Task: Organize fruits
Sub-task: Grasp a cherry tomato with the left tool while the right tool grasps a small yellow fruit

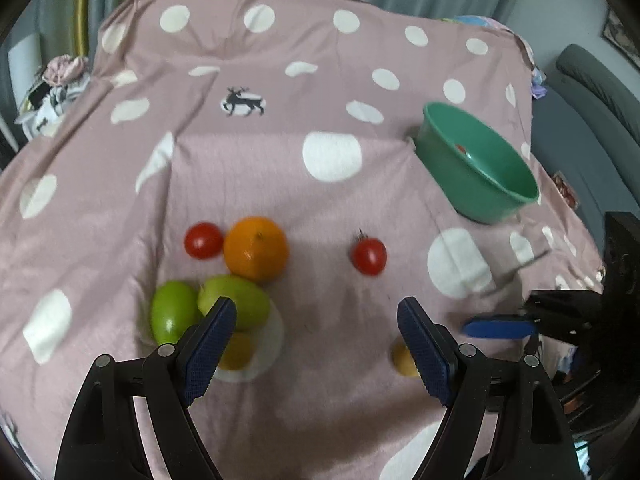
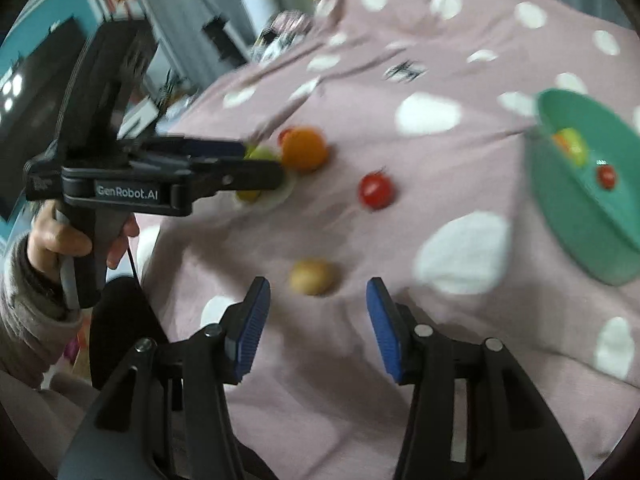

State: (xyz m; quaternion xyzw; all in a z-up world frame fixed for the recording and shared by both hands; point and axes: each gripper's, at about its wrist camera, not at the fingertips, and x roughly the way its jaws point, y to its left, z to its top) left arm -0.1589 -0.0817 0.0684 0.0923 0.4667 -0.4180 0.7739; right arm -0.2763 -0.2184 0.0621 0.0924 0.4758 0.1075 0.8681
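Observation:
On the pink dotted cloth (image 1: pixel 248 168) lie an orange (image 1: pixel 256 249), two red tomatoes (image 1: pixel 203 240) (image 1: pixel 369 256), two green fruits (image 1: pixel 173 312) (image 1: pixel 240 300), a yellow fruit (image 1: pixel 236 354) and a small tan fruit (image 1: pixel 404 358). A green bowl (image 1: pixel 476 168) stands at the right with fruit inside (image 2: pixel 572 146). My left gripper (image 1: pixel 316 316) is open and empty above the cloth. My right gripper (image 2: pixel 318 298) is open and empty, with the tan fruit (image 2: pixel 312 277) just ahead of its fingers. The red tomato (image 2: pixel 375 190) and orange (image 2: pixel 304 148) lie beyond.
The cloth covers a table whose edges drop off at left and right. A grey chair (image 1: pixel 592 92) stands at the right. Clutter (image 1: pixel 56 88) lies at the far left. My right gripper shows at the right edge of the left wrist view (image 1: pixel 500 326).

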